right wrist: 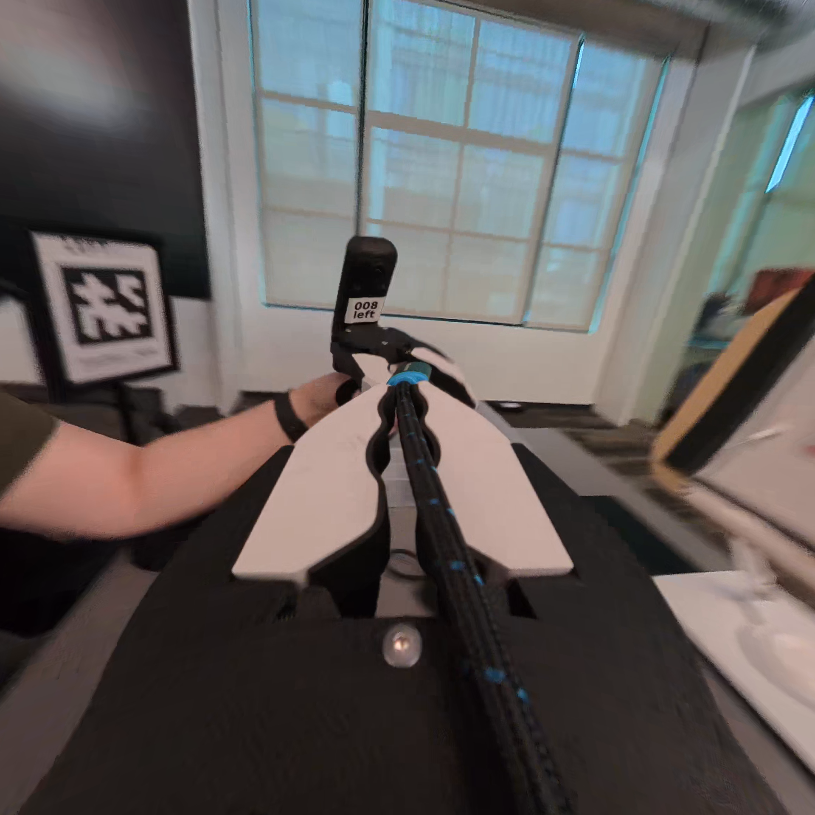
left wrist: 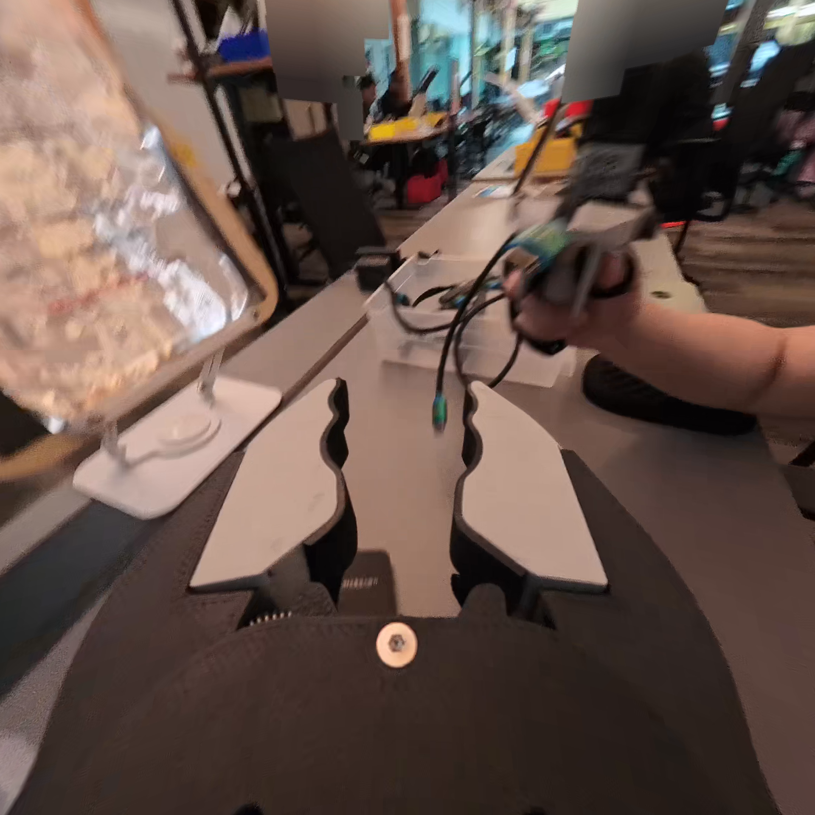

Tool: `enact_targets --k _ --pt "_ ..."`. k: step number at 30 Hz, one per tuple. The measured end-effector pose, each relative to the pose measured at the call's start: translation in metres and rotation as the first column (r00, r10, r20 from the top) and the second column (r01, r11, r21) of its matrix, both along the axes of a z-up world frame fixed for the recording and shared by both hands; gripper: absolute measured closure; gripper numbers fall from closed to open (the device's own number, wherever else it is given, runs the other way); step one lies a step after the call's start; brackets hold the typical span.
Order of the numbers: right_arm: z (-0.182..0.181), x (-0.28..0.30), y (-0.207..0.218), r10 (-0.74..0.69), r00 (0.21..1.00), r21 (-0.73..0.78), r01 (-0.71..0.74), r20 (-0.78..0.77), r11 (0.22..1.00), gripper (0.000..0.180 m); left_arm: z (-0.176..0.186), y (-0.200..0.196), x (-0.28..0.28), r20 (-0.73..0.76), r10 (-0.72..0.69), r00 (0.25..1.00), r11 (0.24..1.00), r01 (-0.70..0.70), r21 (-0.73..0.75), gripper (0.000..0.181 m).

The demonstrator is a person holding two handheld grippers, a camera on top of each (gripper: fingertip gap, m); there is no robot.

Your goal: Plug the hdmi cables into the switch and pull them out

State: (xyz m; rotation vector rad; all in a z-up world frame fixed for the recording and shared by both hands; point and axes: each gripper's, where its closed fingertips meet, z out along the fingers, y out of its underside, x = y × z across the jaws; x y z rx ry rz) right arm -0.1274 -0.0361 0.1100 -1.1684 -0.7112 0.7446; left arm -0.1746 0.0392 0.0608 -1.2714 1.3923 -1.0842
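My right gripper [right wrist: 403, 390] is shut on a black braided HDMI cable [right wrist: 423, 485] just behind its blue collar and green plug [right wrist: 412, 369]. The cable runs back between the fingers. In the left wrist view the right gripper [left wrist: 551, 260] is held up at the right, and cables hang from it. One free green-and-blue plug [left wrist: 438, 410] dangles above the table. My left gripper [left wrist: 405, 397] is open and empty, and the dangling plug hangs just beyond its fingertips without touching them. The left gripper's fingers [right wrist: 447, 370] show just behind the held plug. I cannot make out the switch.
A clear plastic box [left wrist: 441, 335] with more black cables stands on the grey table [left wrist: 397, 485] ahead. A tablet on a white stand [left wrist: 176, 441] is at the left, and it also shows in the right wrist view [right wrist: 727, 441]. A person's arm [left wrist: 683, 353] reaches in from the right.
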Motion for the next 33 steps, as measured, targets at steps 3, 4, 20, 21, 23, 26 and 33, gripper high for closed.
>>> enact_targets --k 3,4,20,21,23,26,33 --pt "0.013 0.005 -0.009 -0.166 0.980 0.194 0.143 0.111 0.971 0.172 -0.056 0.037 -0.006 -0.259 0.148 0.954 0.988 -0.154 -0.005 0.127" --pt "0.017 0.006 -0.012 -0.207 0.969 0.240 0.172 0.132 0.956 0.172 -0.077 0.042 -0.008 -0.354 0.166 0.920 0.985 -0.173 0.011 0.125" --pt "0.040 0.014 -0.037 -0.607 0.787 0.671 0.391 0.112 0.630 0.173 -0.206 0.060 -0.013 -0.769 0.266 0.581 0.963 -0.204 0.179 0.102" --pt "0.040 0.013 -0.036 -0.613 0.781 0.672 0.391 0.120 0.629 0.173 -0.210 0.059 -0.014 -0.779 0.266 0.568 0.963 -0.197 0.185 0.104" --pt "0.037 0.012 -0.034 -0.614 0.778 0.665 0.390 0.131 0.636 0.173 -0.214 0.060 -0.014 -0.787 0.278 0.552 0.960 -0.192 0.204 0.107" --pt "0.035 0.012 -0.031 -0.609 0.781 0.651 0.392 0.138 0.650 0.173 -0.215 0.062 -0.015 -0.799 0.282 0.531 0.958 -0.198 0.206 0.115" --pt "0.032 0.014 -0.027 -0.617 0.770 0.642 0.393 0.161 0.658 0.173 -0.207 0.068 -0.006 -0.796 0.237 0.557 0.934 -0.357 0.029 0.115"
